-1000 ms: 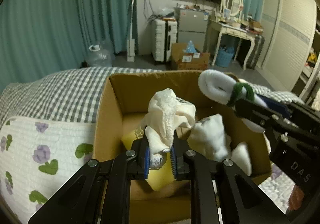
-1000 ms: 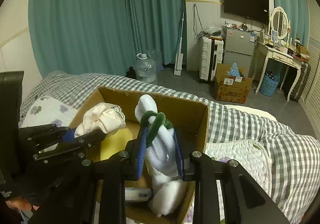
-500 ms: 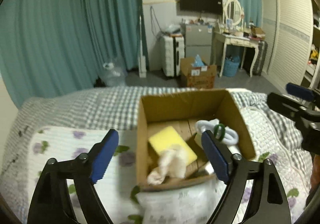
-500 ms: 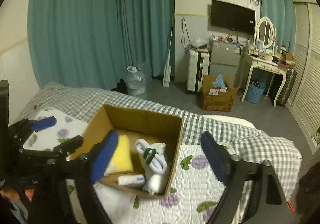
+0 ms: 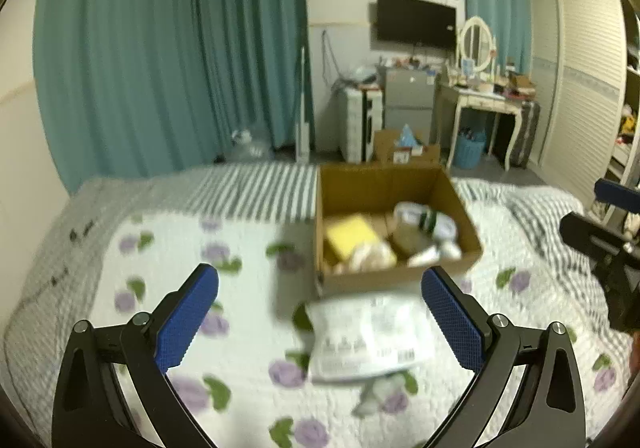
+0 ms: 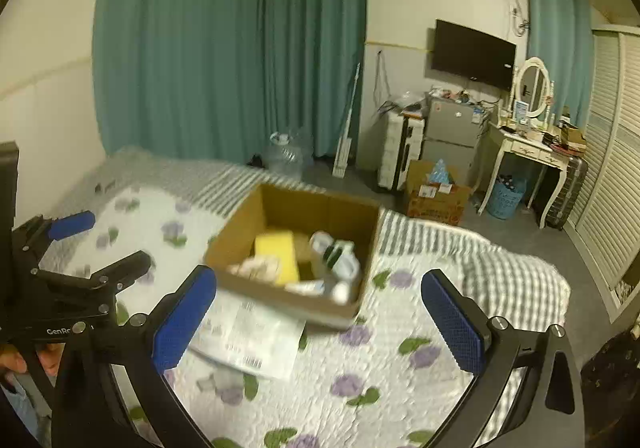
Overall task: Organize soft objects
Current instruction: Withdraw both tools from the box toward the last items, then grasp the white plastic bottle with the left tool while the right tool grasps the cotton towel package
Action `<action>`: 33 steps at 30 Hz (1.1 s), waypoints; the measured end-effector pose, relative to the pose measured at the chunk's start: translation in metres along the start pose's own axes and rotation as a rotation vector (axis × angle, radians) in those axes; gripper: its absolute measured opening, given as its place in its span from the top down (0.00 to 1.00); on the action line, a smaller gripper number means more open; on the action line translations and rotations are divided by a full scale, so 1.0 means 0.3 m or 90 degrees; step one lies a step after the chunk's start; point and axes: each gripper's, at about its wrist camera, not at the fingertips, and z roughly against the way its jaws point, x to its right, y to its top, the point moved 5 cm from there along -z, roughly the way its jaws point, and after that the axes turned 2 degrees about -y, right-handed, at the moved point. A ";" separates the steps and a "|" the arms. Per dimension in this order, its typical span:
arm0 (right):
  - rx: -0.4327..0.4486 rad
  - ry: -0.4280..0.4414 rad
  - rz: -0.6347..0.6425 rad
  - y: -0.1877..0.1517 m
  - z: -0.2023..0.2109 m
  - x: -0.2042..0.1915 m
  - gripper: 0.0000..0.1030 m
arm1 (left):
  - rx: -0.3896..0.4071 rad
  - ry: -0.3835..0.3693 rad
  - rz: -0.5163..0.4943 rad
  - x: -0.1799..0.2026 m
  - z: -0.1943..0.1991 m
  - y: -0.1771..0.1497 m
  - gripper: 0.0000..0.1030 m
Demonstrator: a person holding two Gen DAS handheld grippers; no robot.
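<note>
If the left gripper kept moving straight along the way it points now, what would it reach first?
Probably the white plastic package lying on the quilt between the open left gripper and the cardboard box; blur makes depth uncertain.

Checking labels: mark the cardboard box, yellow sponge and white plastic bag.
cardboard box [image 5: 394,278]: left wrist view, front wall.
yellow sponge [image 5: 349,235]: left wrist view, top face.
white plastic bag [image 6: 252,336]: right wrist view, middle of printed side.
</note>
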 end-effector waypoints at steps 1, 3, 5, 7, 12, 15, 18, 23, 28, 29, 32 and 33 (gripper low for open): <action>-0.006 0.000 0.006 -0.027 -0.016 -0.017 0.00 | -0.002 0.001 0.005 0.003 -0.009 -0.036 0.00; -0.024 0.010 0.012 -0.091 -0.076 -0.043 0.00 | -0.024 -0.008 0.013 0.014 -0.062 -0.113 0.00; -0.047 0.021 0.005 -0.152 -0.144 -0.056 0.00 | -0.048 -0.008 0.021 0.017 -0.114 -0.177 0.00; -0.062 0.022 0.000 -0.213 -0.213 -0.056 0.00 | -0.072 -0.010 0.032 0.023 -0.184 -0.250 0.00; -0.089 -0.001 -0.019 -0.396 -0.356 -0.011 0.00 | -0.146 -0.017 0.033 0.055 -0.321 -0.416 0.01; -0.156 0.007 -0.044 -0.491 -0.435 0.021 0.00 | -0.181 -0.019 0.021 0.089 -0.366 -0.476 0.01; -0.175 0.008 -0.062 -0.505 -0.457 0.038 0.00 | -0.202 -0.033 0.020 0.120 -0.386 -0.505 0.01; -0.162 0.000 -0.049 -0.500 -0.436 0.036 0.00 | -0.238 -0.063 0.047 0.133 -0.417 -0.540 0.19; -0.165 -0.008 -0.055 -0.503 -0.435 0.044 0.00 | -0.243 -0.081 0.028 0.157 -0.424 -0.542 0.29; -0.165 -0.011 -0.056 -0.504 -0.434 0.048 0.00 | -0.244 -0.090 0.021 0.168 -0.422 -0.544 0.38; -0.168 -0.014 -0.058 -0.508 -0.438 0.049 0.00 | -0.255 -0.129 0.007 0.202 -0.423 -0.555 0.67; -0.169 -0.014 -0.058 -0.510 -0.439 0.049 0.00 | -0.255 -0.123 -0.007 0.211 -0.420 -0.559 0.69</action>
